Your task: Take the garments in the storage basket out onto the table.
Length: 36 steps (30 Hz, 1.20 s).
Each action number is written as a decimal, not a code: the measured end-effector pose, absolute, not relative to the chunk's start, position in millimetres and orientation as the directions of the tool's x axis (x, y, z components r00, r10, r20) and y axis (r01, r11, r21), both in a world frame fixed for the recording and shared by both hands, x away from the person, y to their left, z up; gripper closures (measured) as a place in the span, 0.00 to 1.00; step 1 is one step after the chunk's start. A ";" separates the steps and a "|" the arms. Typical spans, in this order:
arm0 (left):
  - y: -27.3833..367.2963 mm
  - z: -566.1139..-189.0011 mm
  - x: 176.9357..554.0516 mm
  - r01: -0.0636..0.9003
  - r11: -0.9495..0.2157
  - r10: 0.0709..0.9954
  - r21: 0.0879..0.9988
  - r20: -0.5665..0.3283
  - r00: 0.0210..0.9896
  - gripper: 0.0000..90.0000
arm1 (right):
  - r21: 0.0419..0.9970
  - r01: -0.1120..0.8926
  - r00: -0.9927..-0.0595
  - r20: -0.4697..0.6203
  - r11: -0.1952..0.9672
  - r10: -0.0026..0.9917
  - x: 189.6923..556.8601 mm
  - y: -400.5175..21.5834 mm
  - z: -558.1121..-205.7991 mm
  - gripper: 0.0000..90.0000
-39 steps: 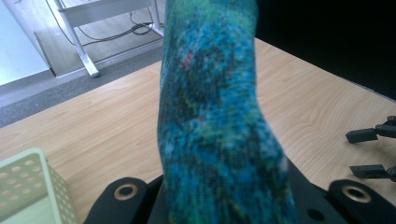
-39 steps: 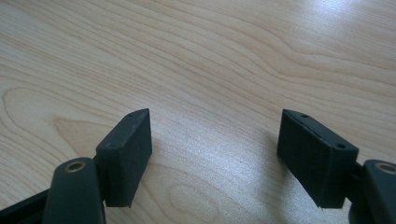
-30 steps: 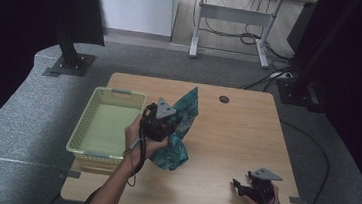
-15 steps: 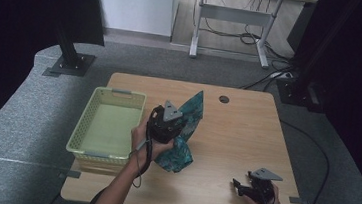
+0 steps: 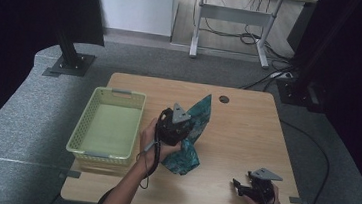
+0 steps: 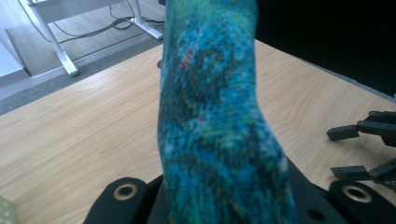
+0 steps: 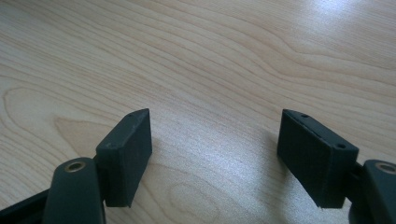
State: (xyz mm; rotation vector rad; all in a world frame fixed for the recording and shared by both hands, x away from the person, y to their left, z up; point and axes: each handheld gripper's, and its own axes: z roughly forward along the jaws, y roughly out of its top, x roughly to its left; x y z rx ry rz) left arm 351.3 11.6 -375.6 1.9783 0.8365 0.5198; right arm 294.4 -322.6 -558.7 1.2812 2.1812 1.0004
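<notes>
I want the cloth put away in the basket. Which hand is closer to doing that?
Probably the left. Its hand-held gripper is shut on the blue cloth, right beside the green basket. The right hand-held gripper rests open at the table's near edge.

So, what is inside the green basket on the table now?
The green basket shows a bare floor with nothing lying in it. The near wall hides a thin strip of that floor. The blue cloth hangs beside it, in the left tool.
</notes>
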 end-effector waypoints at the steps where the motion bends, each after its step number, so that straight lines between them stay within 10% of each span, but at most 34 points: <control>1: 10.6 -376.1 351.5 0.352 -0.370 0.728 0.860 0.033 0.685 0.97 | 0.756 0.572 -0.488 0.004 0.317 0.873 294.4 -322.6 -558.7 0.28; 36: -21.5 -437.8 363.6 0.448 -0.357 0.709 0.820 -0.074 0.701 0.96 | 0.758 0.571 -0.490 0.005 0.316 0.872 293.7 -322.0 -558.8 0.28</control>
